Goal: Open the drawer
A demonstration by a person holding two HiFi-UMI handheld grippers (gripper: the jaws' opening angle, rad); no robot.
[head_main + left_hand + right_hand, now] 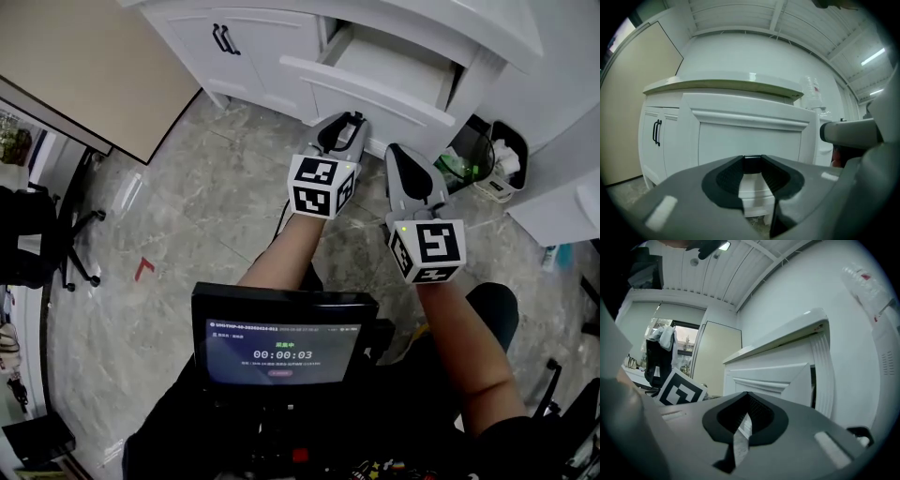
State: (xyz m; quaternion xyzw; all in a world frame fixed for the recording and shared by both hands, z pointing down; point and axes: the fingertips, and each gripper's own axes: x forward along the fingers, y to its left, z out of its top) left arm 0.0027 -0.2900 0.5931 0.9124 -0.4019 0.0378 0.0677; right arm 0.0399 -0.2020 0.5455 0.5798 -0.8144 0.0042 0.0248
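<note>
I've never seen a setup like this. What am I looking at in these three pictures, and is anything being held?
There is no robot here. A person holds a hand-held claw in each hand, and the cubes with black-and-white squares are part of those claws.

The head view comes from a camera on the person's head, looking down. It shows the left claw and the right claw in front of a white cabinet, whose drawer stands pulled out. A small bin sits to the right on the stone floor, and a screen near the person's body shows a timer.

The two gripper views come from cameras riding on each claw, looking along its jaws. The left claw's jaws are apart and the right's are together. Neither holds anything.
</note>
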